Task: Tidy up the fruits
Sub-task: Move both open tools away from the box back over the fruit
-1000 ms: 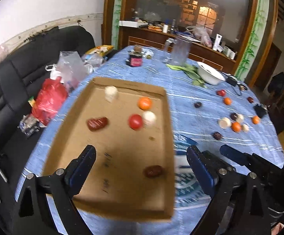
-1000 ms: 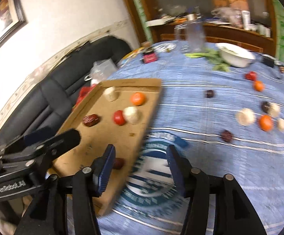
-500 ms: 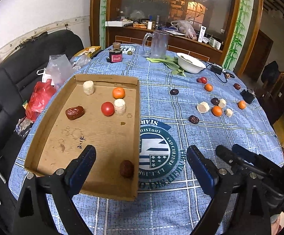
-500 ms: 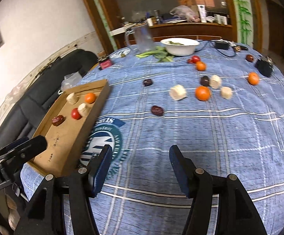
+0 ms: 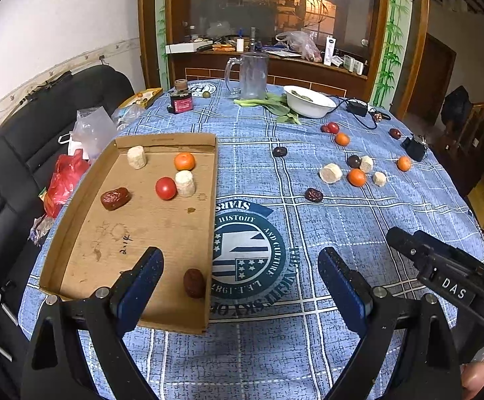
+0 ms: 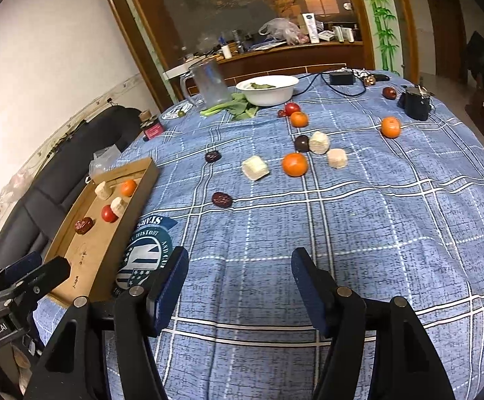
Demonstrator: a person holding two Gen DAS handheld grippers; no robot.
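Your left gripper (image 5: 240,278) hangs over the near edge of the cardboard tray (image 5: 75,206), jaws wide apart and empty. Your right gripper (image 6: 240,278) hangs over bare blue cloth on the tabletop (image 6: 392,233); its jaws have just been opening, with nothing between them. The tray holds six fruits, among them a tomato (image 5: 166,188) and a red date (image 5: 194,282). The remaining fruits lie scattered beyond, including an orange (image 6: 294,164).
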